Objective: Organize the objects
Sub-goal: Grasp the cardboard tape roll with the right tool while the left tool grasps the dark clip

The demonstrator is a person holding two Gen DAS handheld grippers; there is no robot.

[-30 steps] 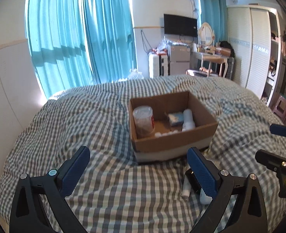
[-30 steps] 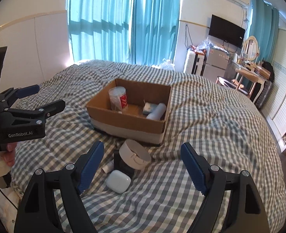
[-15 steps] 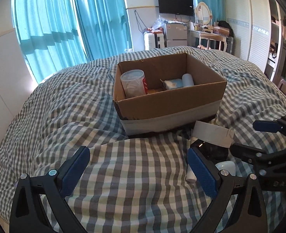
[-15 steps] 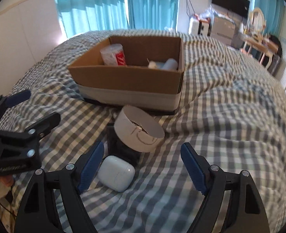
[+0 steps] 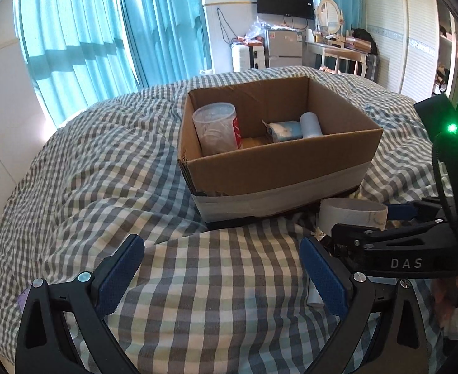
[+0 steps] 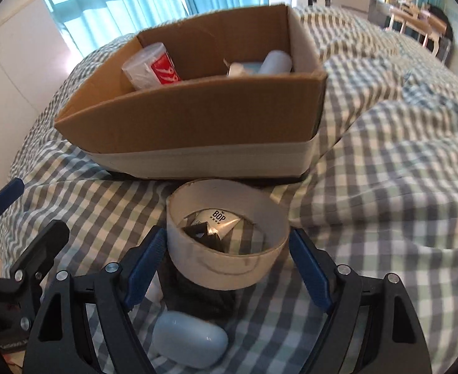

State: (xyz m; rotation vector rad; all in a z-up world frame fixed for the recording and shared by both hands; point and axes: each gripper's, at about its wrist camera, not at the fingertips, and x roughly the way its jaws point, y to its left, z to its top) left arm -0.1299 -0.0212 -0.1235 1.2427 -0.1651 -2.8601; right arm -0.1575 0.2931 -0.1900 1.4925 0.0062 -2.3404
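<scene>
A white cardboard ring [image 6: 225, 271] rests on a black item [image 6: 204, 296] on the checked bedding, just in front of the cardboard box [image 6: 197, 124]. My right gripper [image 6: 227, 258] is open and straddles the ring, one blue pad close to each side. A pale blue earbud case [image 6: 188, 342] lies below the ring. In the left wrist view my left gripper [image 5: 221, 274] is open over bare bedding, left of the ring [image 5: 350, 215] and the right gripper [image 5: 362, 221]. The box [image 5: 278, 168] holds a clear cup [image 5: 218, 131], a blue packet [image 5: 283, 131] and a white cylinder [image 5: 310, 124].
The bed's checked duvet [image 5: 104, 171] is puffy and uneven around the box. A small white tube [image 5: 314, 296] lies by the left gripper's right finger. Teal curtains [image 5: 88, 31] and a white wall stand beyond the bed; a wardrobe [image 5: 415, 31] and a dressing table are far right.
Both grippers have come down and moved closer to the box. The right gripper advanced over the earbud case, so the ring now sits between its fingers. Jaw widths look unchanged.
</scene>
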